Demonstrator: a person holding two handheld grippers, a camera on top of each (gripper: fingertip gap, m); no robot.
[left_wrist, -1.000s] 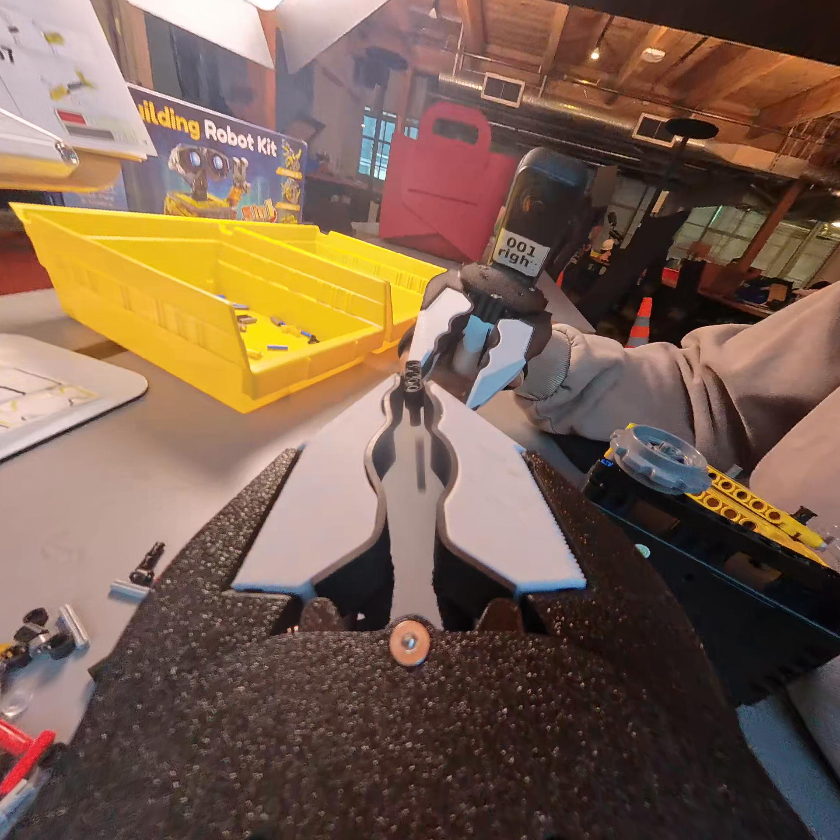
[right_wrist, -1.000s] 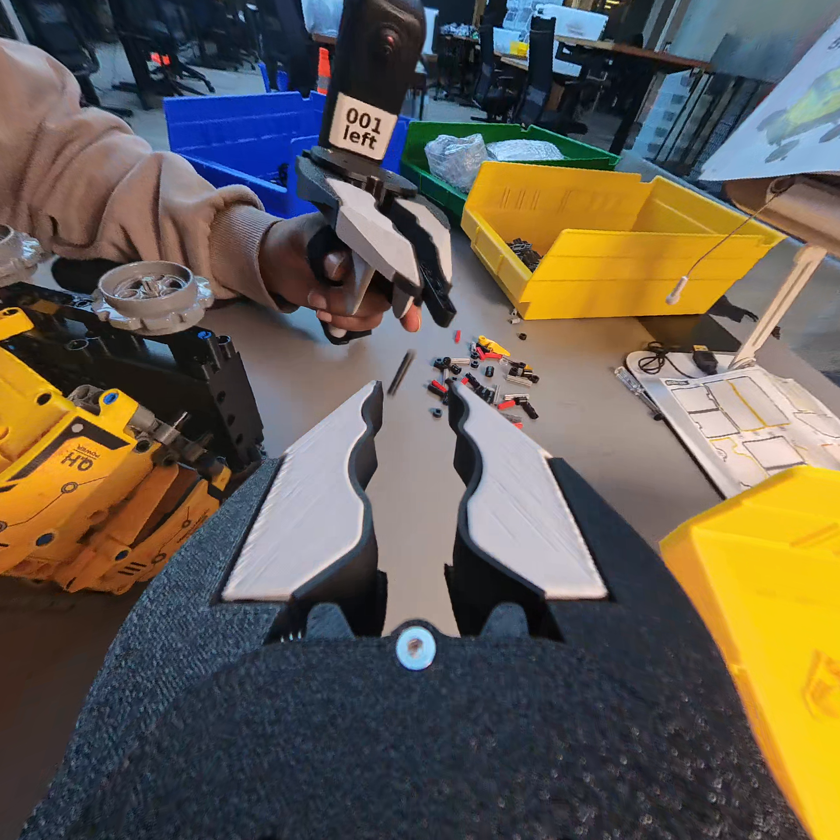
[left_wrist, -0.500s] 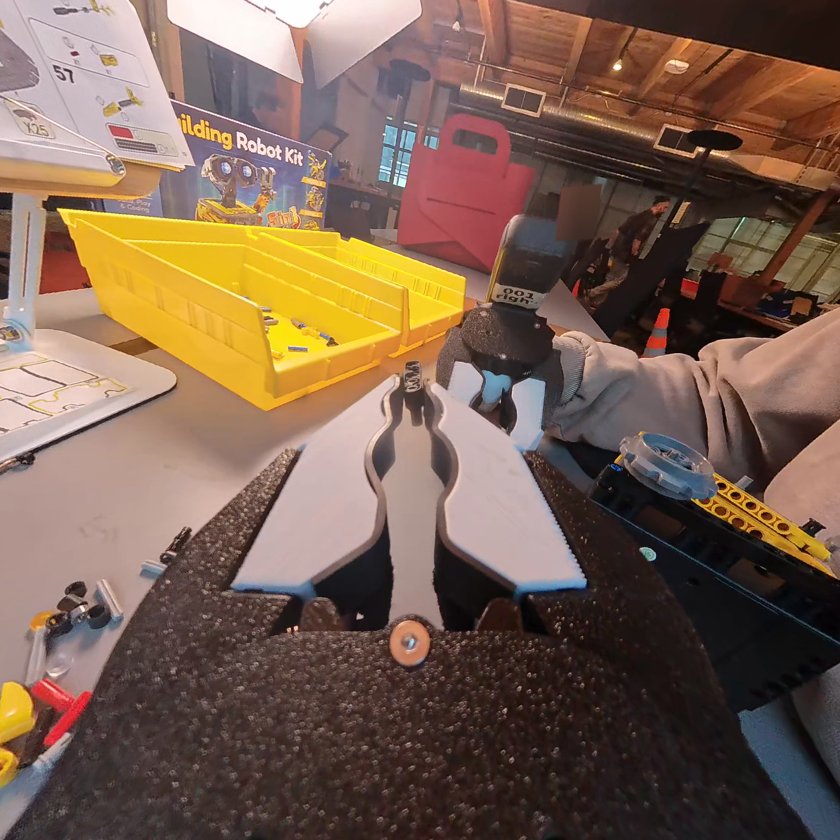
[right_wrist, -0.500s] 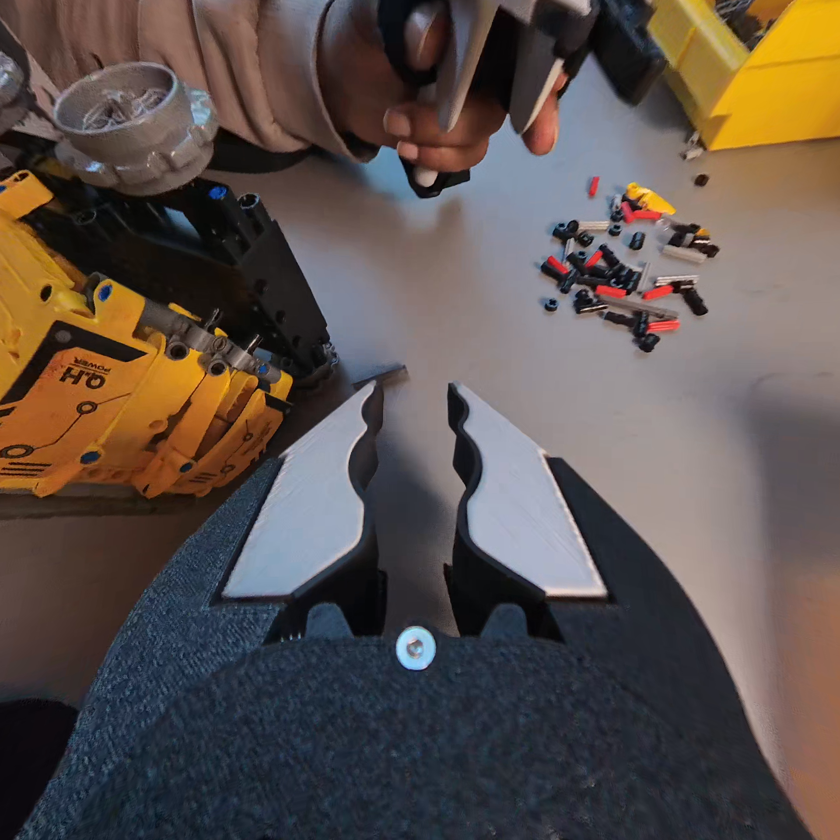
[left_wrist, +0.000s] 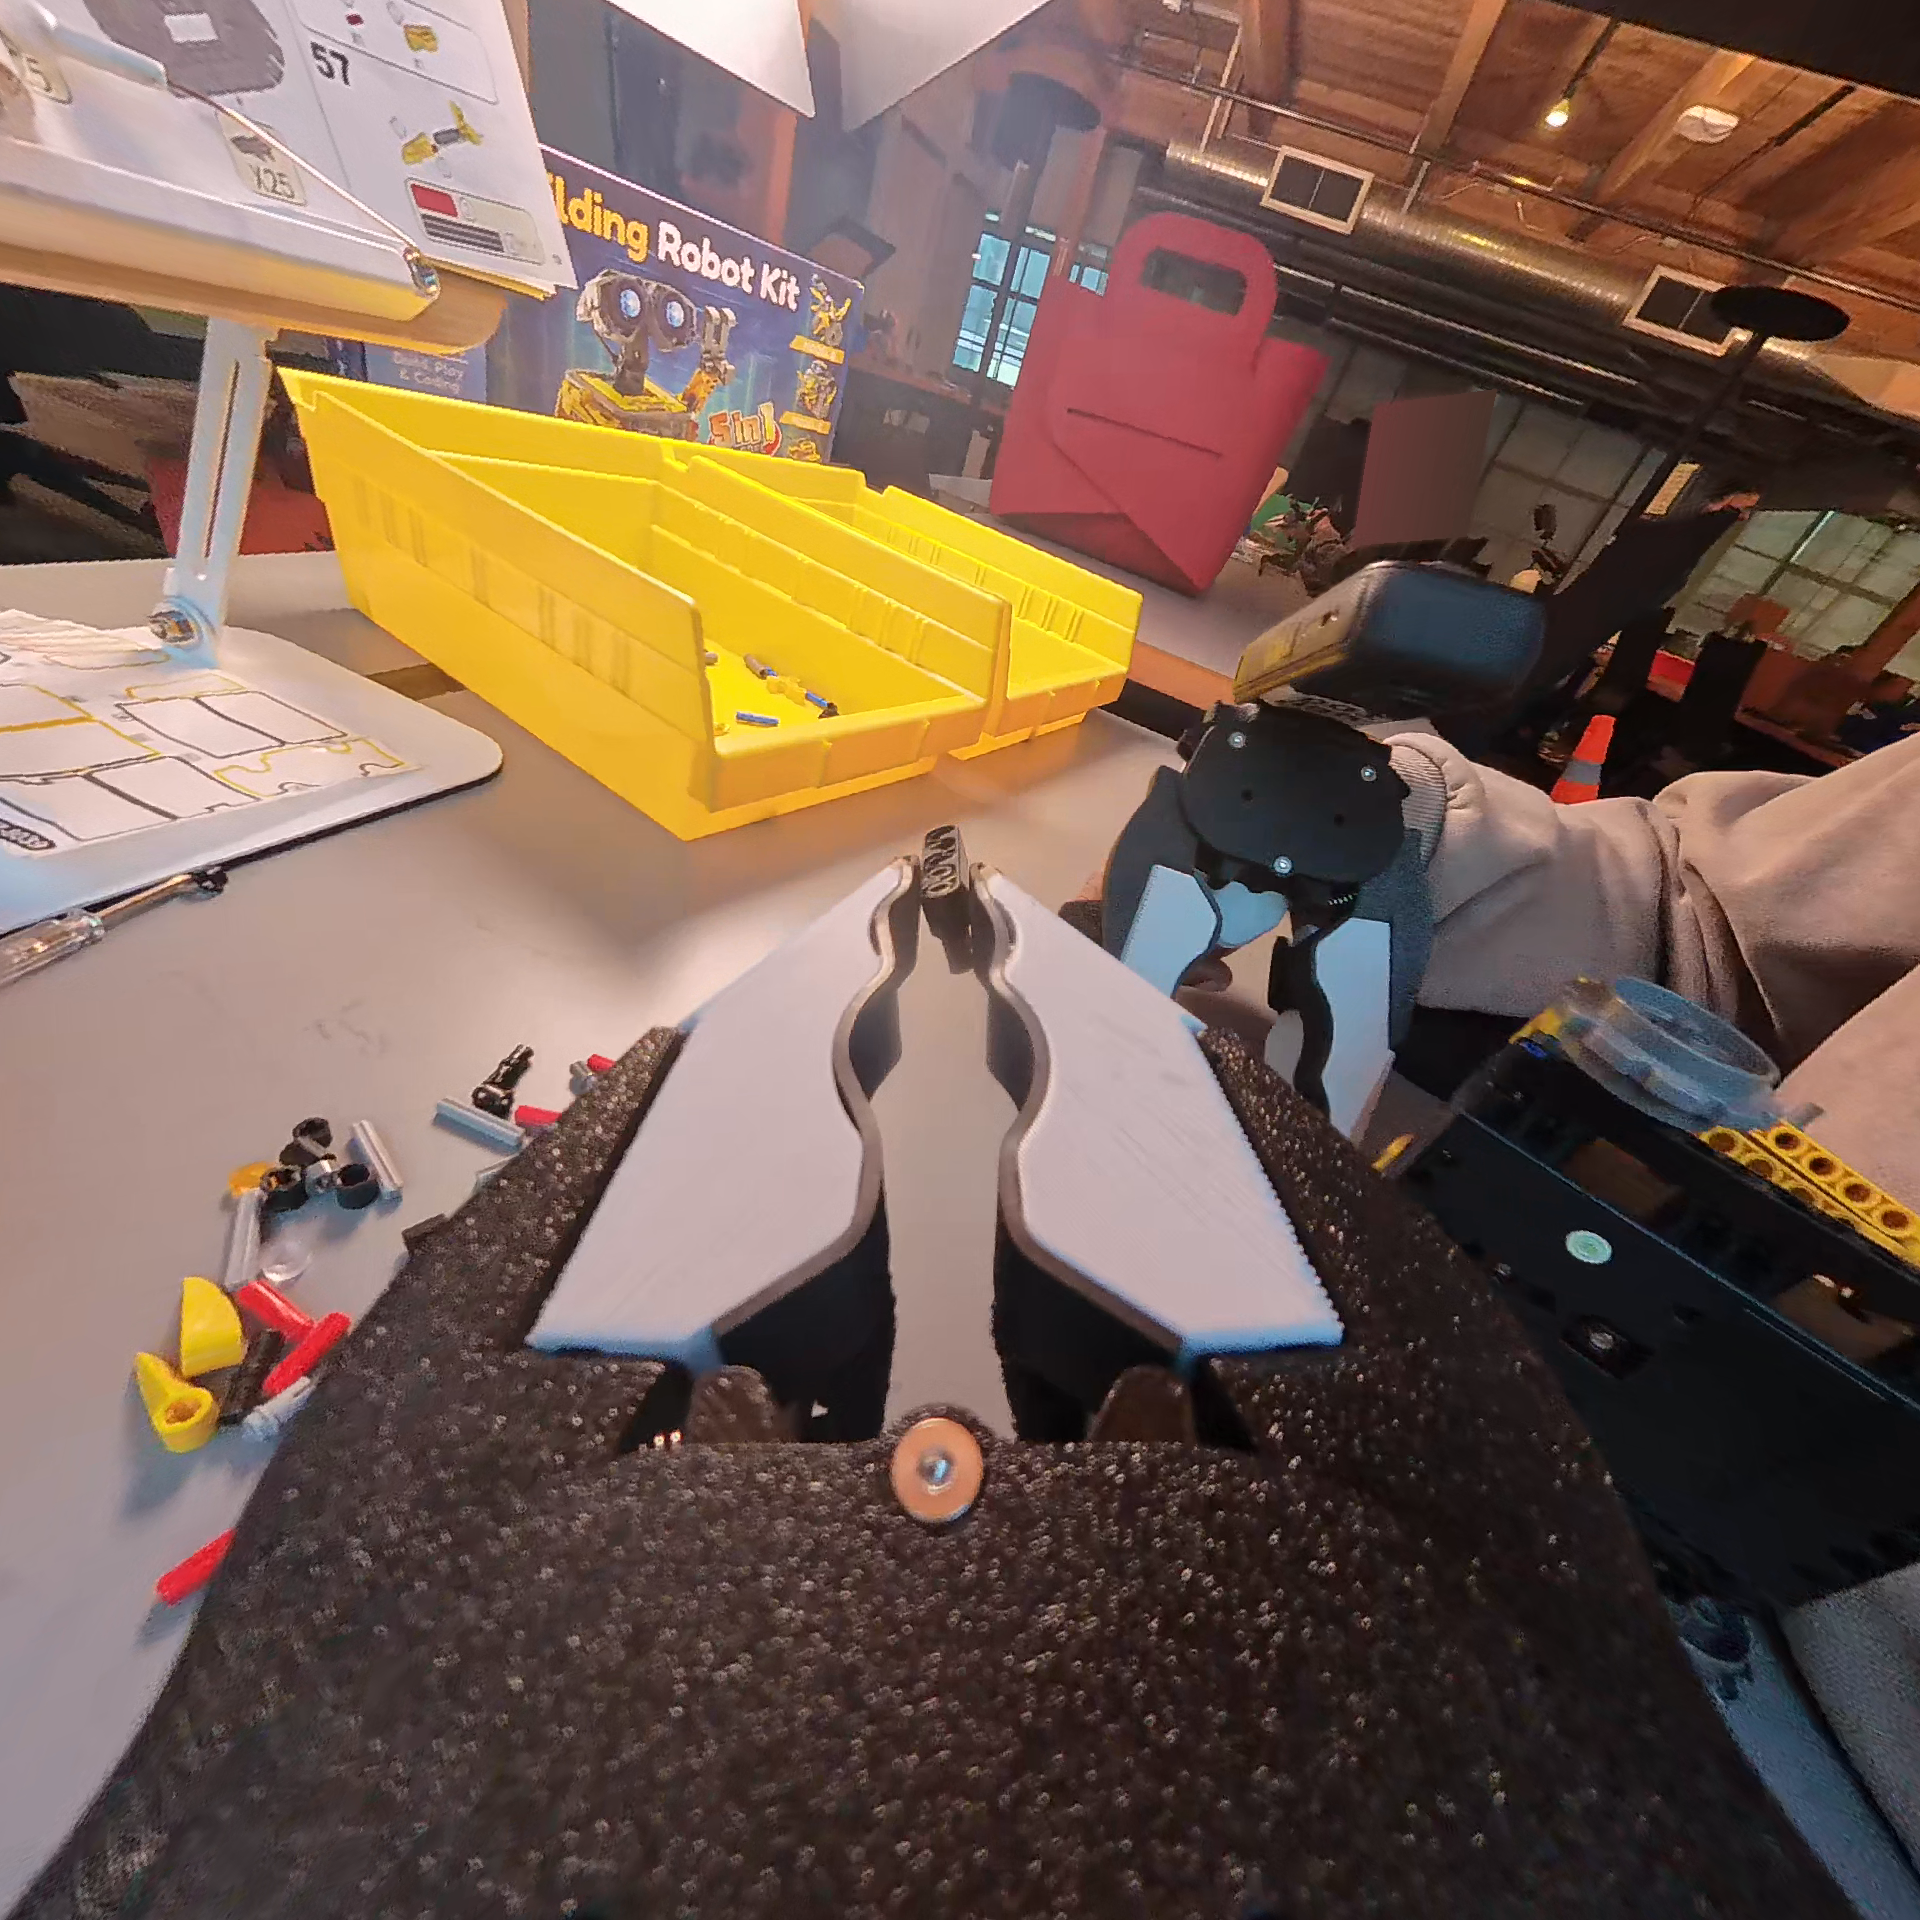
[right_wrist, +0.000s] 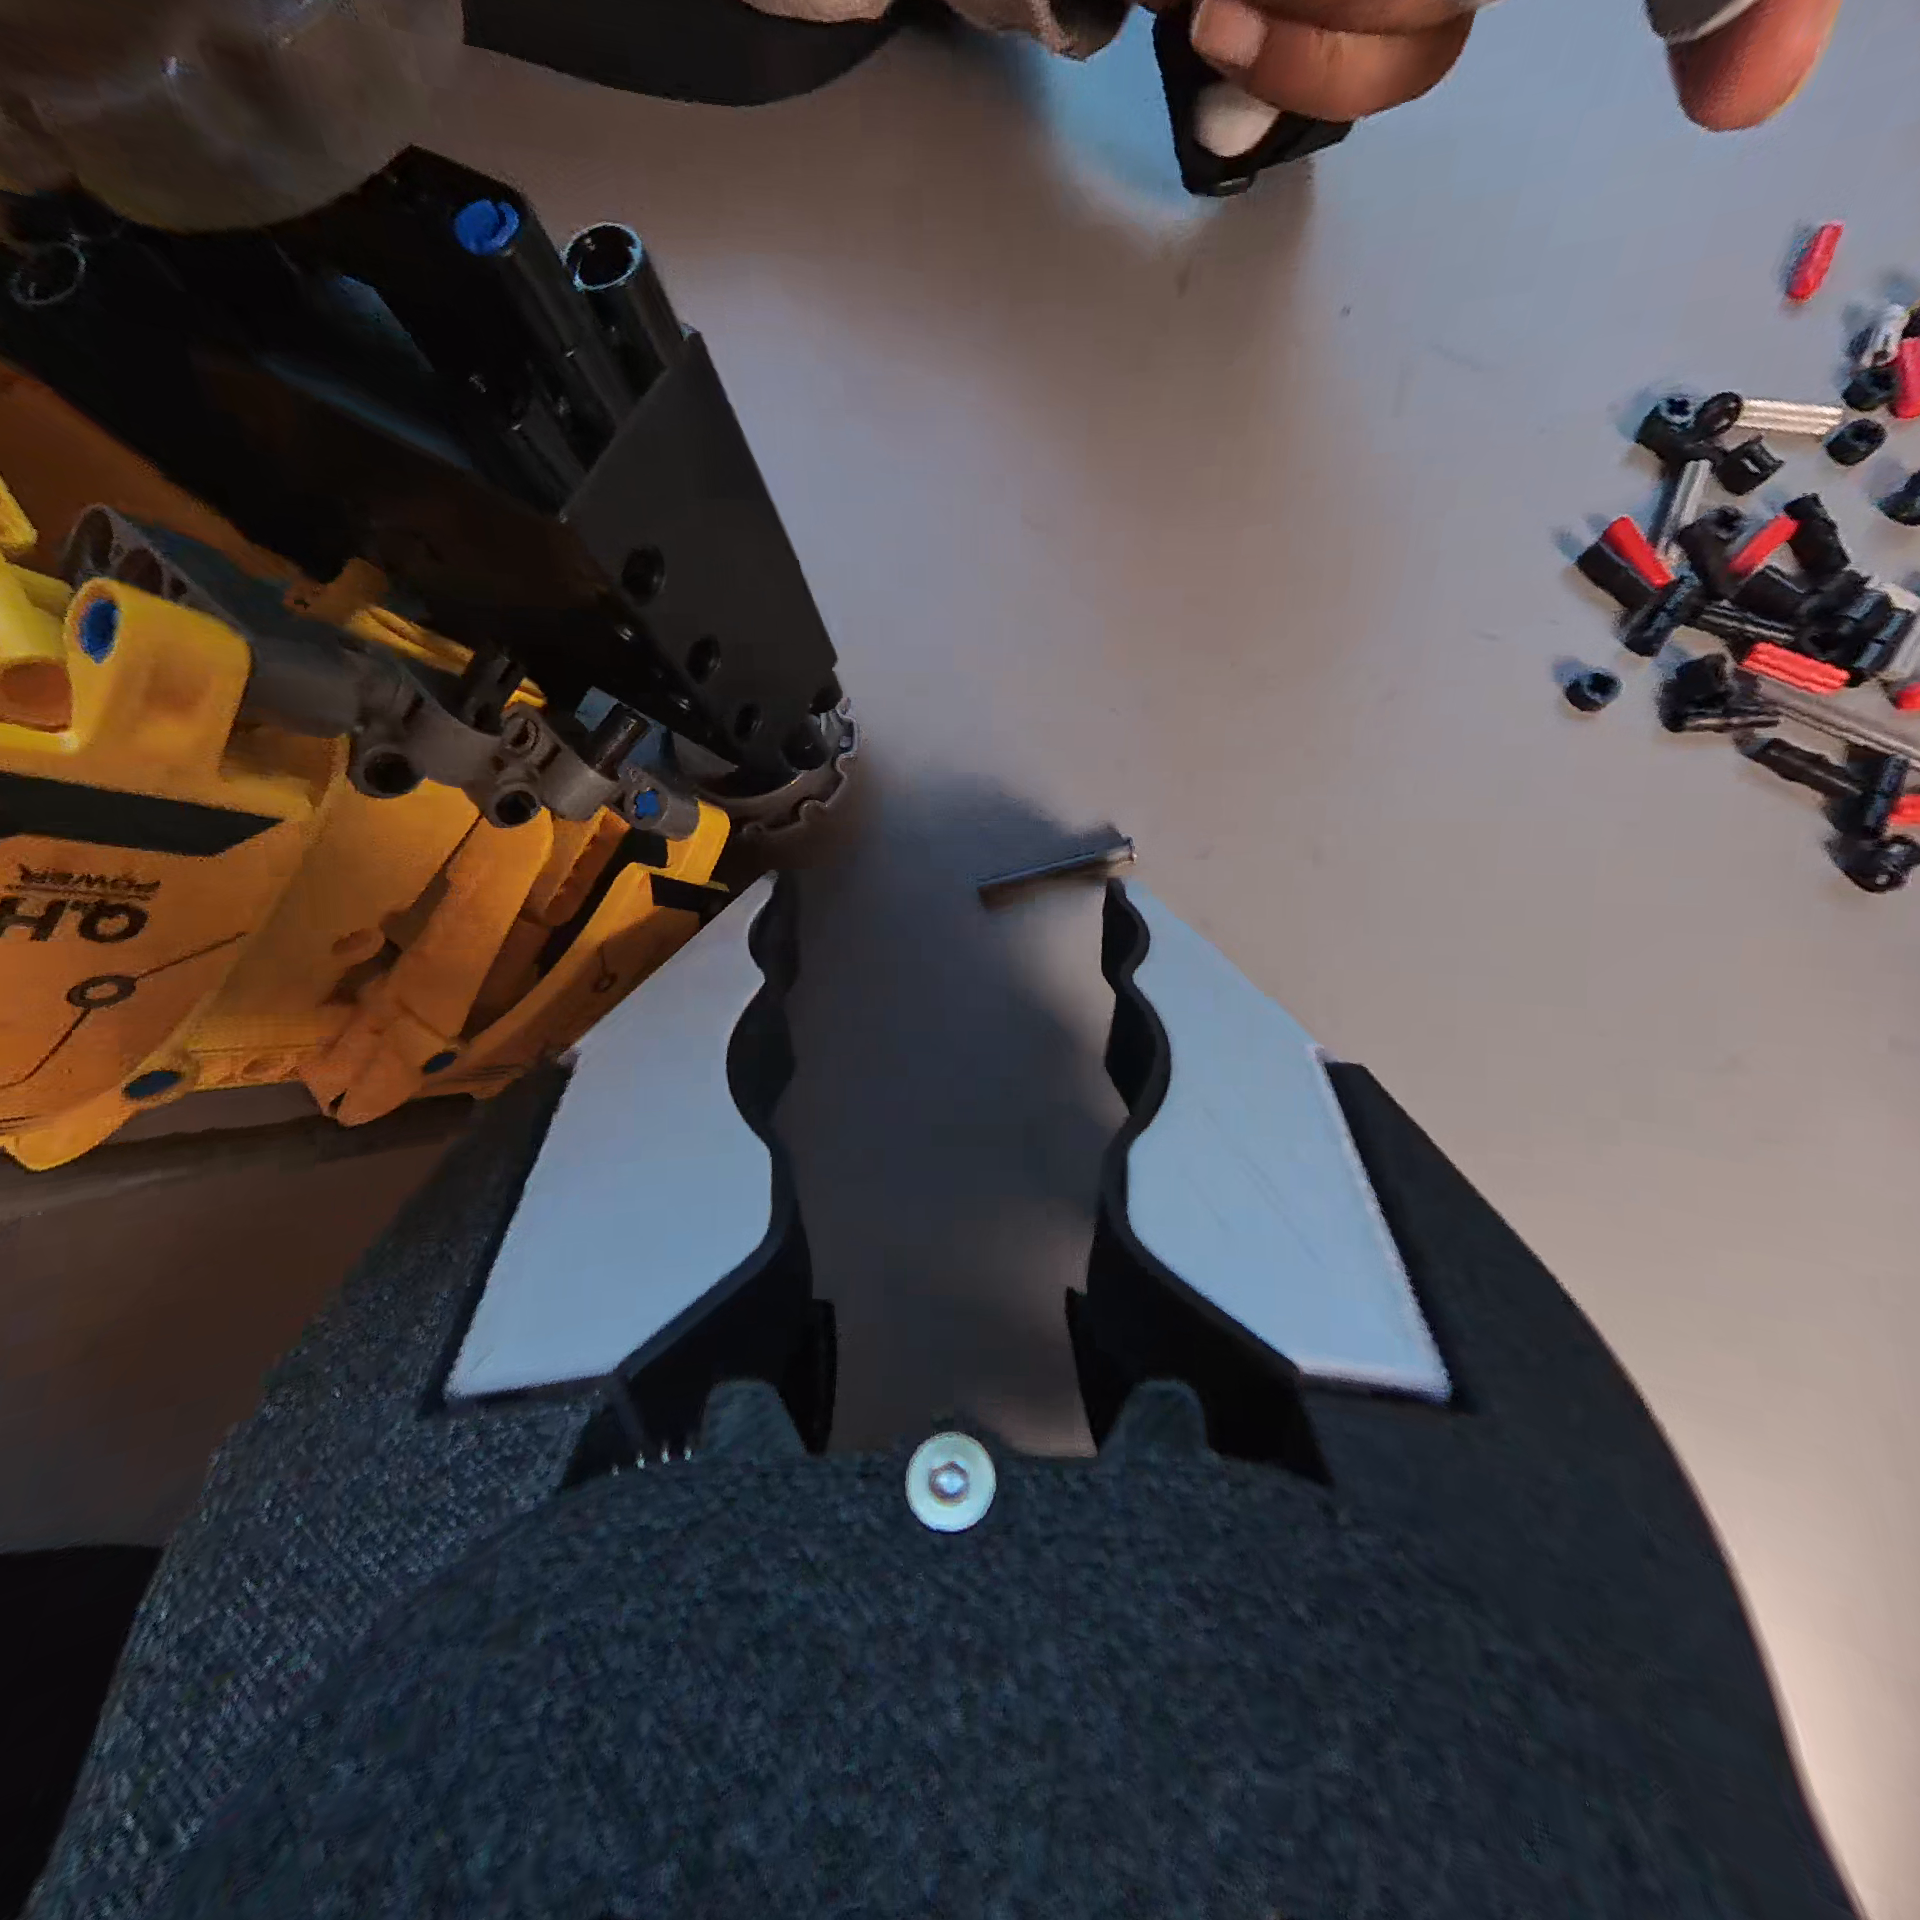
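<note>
My left gripper (left_wrist: 943, 871) is shut on a small black beam piece (left_wrist: 945, 904) and holds it by the fingertips above the grey table (left_wrist: 436, 935). My right gripper (right_wrist: 943, 886) is open and empty, pointing down at the table. A thin dark rod (right_wrist: 1055, 864) lies flat just beyond its fingertips, close to the right one. The right gripper also shows in the left wrist view (left_wrist: 1257, 997), low by the model. A yellow and black brick-built model (right_wrist: 312, 831) sits just left of the right gripper; it also shows in the left wrist view (left_wrist: 1714, 1299).
Loose black, red and grey small parts (right_wrist: 1787, 613) lie right of the right gripper; more (left_wrist: 281, 1247) lie left of the left one. Yellow bins (left_wrist: 665, 644), an instruction stand (left_wrist: 208, 488), a kit box (left_wrist: 707, 343) and a red bag (left_wrist: 1143, 416) stand behind. The tips of one gripper are about 15 centimeters away from the tips of the other.
The right gripper has tipped down close to the table, come up to the thin rod and opened wider. The left gripper has kept the black piece and shifted back a little.
</note>
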